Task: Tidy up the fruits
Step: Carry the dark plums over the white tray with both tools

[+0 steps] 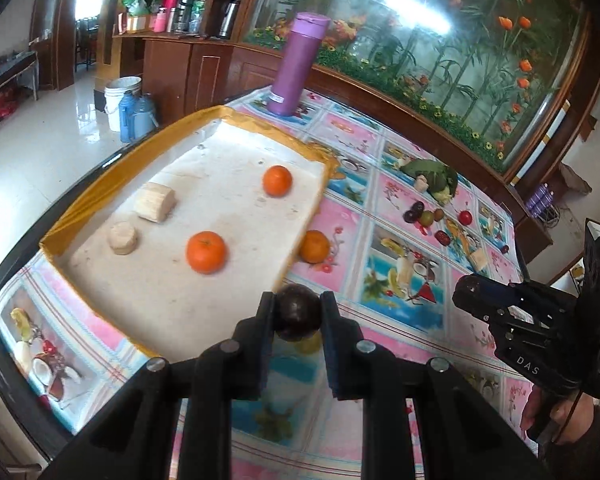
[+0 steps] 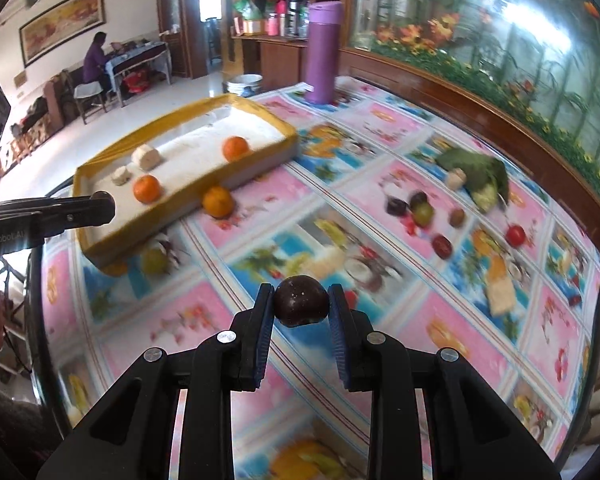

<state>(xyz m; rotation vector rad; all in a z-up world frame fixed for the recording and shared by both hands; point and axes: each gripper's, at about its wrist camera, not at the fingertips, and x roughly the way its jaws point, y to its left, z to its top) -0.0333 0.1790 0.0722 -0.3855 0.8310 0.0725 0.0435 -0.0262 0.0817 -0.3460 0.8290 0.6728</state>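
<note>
- The left gripper (image 1: 298, 314) is clamped on a dark round fruit (image 1: 298, 316), both fingers pressed against its sides, held above the near edge of the tray (image 1: 100, 168).
- The right gripper (image 2: 301, 306) is likewise closed on a second dark fruit (image 2: 301, 305), gripped between its two fingers over the patterned tablecloth (image 2: 380, 140).
- The tray is a shallow white box with a yellow rim, on the left part of the table.
- Inside the tray lie two oranges: one near (image 1: 205, 252), one farther (image 1: 277, 180).
- Two pale cut pieces (image 1: 155, 202) also rest in the tray, left of the oranges, just beside each other.
- A third orange (image 1: 314, 246) sits on the cloth, touching or nearly touching the tray's right wall.
- Farther right on the cloth lies a loose group of small fruits (image 1: 427, 216), dark, green and red, well apart from the tray.
- A leafy green bundle (image 1: 434, 176) lies just beyond that group.
- A pale wedge (image 2: 500, 294) rests on the cloth at the right, seen in the right wrist view.
- A purple flask (image 1: 296, 66) stands upright at the far end of the table, beyond the tray.
- In the left wrist view the right gripper appears at the right edge, held by a hand (image 1: 556, 416).
</note>
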